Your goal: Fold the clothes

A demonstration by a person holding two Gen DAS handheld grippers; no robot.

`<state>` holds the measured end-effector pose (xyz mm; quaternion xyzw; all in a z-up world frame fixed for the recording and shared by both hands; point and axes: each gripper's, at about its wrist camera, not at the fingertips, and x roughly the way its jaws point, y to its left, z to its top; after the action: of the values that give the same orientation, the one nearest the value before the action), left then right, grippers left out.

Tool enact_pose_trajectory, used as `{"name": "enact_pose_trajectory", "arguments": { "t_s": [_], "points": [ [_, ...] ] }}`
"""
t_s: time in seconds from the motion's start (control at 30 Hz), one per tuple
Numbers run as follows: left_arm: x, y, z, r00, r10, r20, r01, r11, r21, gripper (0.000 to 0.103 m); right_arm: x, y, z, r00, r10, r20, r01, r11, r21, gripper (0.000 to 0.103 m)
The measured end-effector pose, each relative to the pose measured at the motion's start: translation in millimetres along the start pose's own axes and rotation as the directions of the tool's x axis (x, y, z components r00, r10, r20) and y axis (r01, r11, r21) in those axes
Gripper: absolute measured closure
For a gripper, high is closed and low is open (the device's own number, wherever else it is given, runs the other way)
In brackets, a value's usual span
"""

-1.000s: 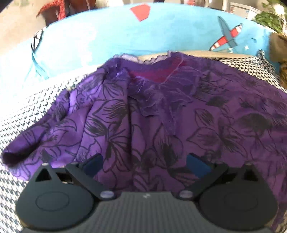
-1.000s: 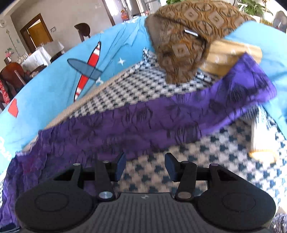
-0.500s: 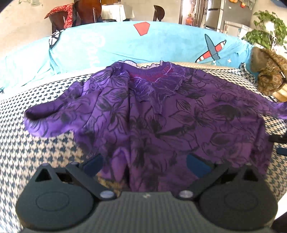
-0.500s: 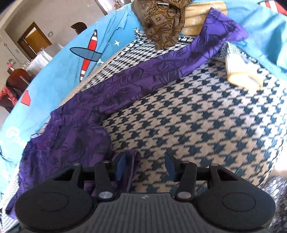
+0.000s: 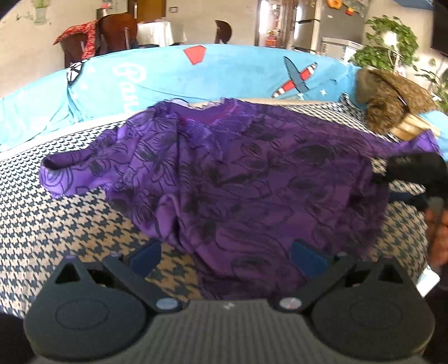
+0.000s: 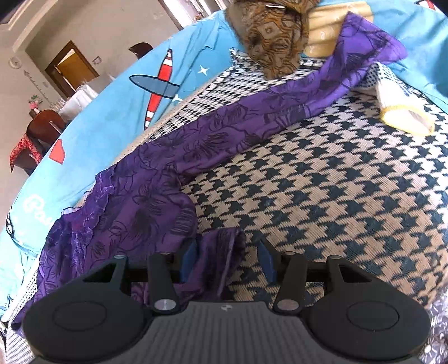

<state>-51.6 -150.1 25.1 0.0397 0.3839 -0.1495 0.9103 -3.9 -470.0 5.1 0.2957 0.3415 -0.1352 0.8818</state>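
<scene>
A purple blouse with black flower print lies spread on the houndstooth cover, neckline at the far side. My left gripper is open wide at the near hem, whose edge lies between the pads without being pinched. In the right wrist view the blouse stretches a long sleeve up to the right. My right gripper is open, and a loose corner of the fabric rests against its left pad, clear of the right one. That gripper shows as a dark blur at the blouse's right side in the left wrist view.
A brown patterned cloth is heaped at the far right corner over a cream cushion. A white item with a yellow rim lies near the sleeve end. A blue sheet with a plane print backs the surface.
The left gripper has drawn back, so the whole blouse now shows with the hem at its pads. The right gripper dropped from the sleeve to the blouse's lower corner, which now lies between its fingers.
</scene>
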Motion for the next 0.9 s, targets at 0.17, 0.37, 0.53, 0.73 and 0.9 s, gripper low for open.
{"name": "enact_pose_trajectory", "arguments": {
  "t_s": [0.17,0.37,0.53,0.73,0.9],
  "points": [
    [1.4,-9.5,-13.2,0.999,0.018,-0.028,-0.017,0.999,0.036,0.0,1.4,3.0,-6.4,1.0,0.017,0.026,-0.016,0.999,-0.034,0.086],
    [4.9,-4.3,-17.7,0.997,0.056,-0.05,-0.054,0.998,0.026,0.0,-21.5,8.3,-15.7,0.994,0.044,0.096,-0.037,0.997,-0.074,0.092],
    [4.2,1.8,-18.4,0.997,0.059,-0.054,-0.058,0.998,0.009,0.0,-54.1,13.5,-32.8,0.982,0.021,0.188,0.004,0.991,-0.132,0.093],
    [2.5,9.2,-18.4,0.996,0.075,-0.049,-0.076,0.997,-0.015,0.0,-97.5,19.6,-54.1,0.956,-0.013,0.294,0.077,0.975,-0.207,0.093],
    [-1.0,20.2,-20.8,0.994,0.096,-0.047,-0.098,0.994,-0.045,0.0,-127.9,9.0,-70.2,0.94,-0.083,0.33,0.153,0.969,-0.194,0.093]
  ]
}}
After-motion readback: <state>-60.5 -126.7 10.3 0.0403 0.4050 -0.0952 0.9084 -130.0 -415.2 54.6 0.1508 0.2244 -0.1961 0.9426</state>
